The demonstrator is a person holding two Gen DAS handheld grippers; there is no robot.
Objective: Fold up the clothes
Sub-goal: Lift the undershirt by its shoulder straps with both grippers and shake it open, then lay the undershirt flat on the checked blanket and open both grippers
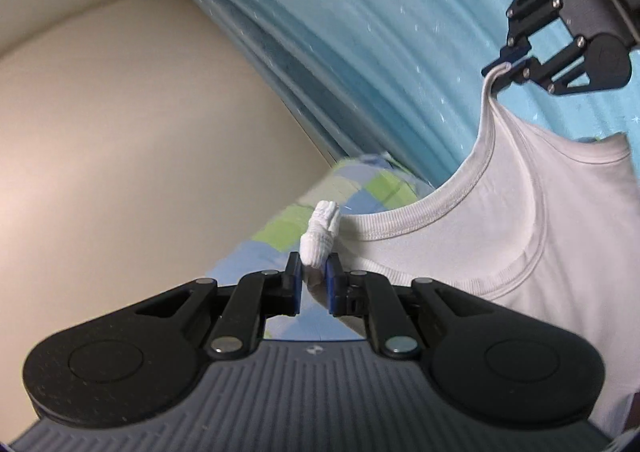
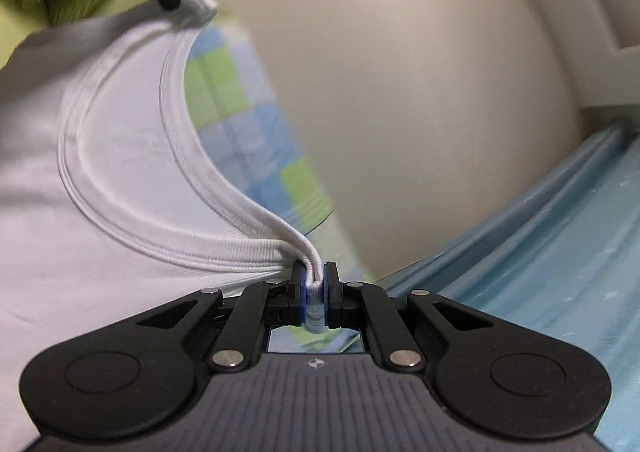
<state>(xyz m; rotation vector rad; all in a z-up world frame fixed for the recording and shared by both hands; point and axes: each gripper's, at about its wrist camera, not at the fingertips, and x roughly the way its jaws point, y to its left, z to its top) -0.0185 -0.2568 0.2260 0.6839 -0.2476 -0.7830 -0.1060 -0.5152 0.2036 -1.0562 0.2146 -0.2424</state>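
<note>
While both pairs of tongs are clamped on the white T-shirt (image 1: 520, 220), the garment hangs in the air between them rather than lying on anything. The left tongs (image 1: 313, 284) pinch a bunched knot of fabric at one shoulder, beside the collar; the right tongs (image 2: 314, 292) grip the ribbed neckband and shoulder seam at the other side, jaws shut tight on a thin fold. Each tool also shows in the other's view, at the far end of the neckline (image 2: 224, 188), which sags in a soft curve between the two holds.

Judging by that sag and the way the body drapes, the shirt is light, limp knit cotton — it will not hold a shape by itself and will swing with any quick move. It is not slippery or fragile, though the ribbed collar could stretch if pulled hard. The shoulder points look like sound places to hold it for laying it flat; a grip on the neckband alone would let it twist.

Behind it lie a blue-and-green checked cover (image 1: 280, 228), a pale blue curtain (image 1: 360, 32) and a cream wall (image 2: 400, 72).

No brand, label or legible writing shows — only a small emblem on each tool's body, too small to read.
</note>
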